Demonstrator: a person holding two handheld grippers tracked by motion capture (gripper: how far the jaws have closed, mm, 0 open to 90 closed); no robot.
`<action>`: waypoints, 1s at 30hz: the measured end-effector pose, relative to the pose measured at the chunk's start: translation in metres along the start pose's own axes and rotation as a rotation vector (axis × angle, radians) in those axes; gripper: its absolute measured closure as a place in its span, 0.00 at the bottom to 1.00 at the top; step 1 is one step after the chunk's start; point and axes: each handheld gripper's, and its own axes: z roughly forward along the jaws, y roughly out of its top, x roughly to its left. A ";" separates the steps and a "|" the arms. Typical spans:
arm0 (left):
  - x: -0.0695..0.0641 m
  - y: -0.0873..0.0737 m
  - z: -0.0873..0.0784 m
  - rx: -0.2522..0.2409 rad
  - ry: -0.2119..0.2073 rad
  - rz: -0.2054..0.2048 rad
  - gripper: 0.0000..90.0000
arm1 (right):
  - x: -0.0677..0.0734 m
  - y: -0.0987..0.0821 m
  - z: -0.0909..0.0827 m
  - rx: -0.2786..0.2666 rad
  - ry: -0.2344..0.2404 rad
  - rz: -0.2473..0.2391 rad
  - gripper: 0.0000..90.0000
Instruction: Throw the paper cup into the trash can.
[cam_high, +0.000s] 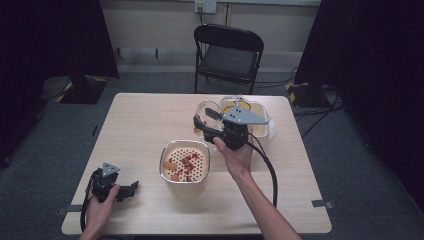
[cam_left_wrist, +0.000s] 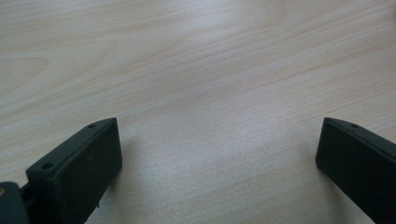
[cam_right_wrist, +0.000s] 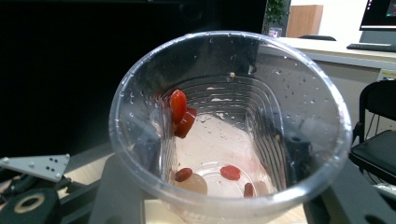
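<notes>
A clear plastic cup (cam_right_wrist: 229, 126) is gripped by the right claw (cam_high: 210, 122) and held tipped beyond the strainer bowl (cam_high: 185, 161), which stands near the middle of the tabletop (cam_high: 140, 130) with red and orange pieces already lying in it. A few wet red bits (cam_right_wrist: 180, 112) are seen clinging to the cup's wall and bottom, so they could be left behind or flung past the strainer bowl if the cup were shaken hard, and the thin wall could be crushed by a tighter squeeze. The left claw (cam_left_wrist: 215, 163) is held open and empty just above bare tabletop, to the left of the strainer bowl.
</notes>
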 end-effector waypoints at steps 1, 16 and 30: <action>0.000 0.000 0.000 0.000 0.000 0.000 0.00 | 0.000 0.001 -0.001 0.000 -0.013 0.003 0.55; 0.000 0.000 0.000 -0.001 -0.004 0.002 0.00 | -0.051 0.015 -0.009 -0.015 -0.154 0.075 0.55; 0.000 0.000 0.000 -0.001 -0.004 0.002 0.00 | -0.101 0.019 -0.016 0.084 -0.245 0.095 0.55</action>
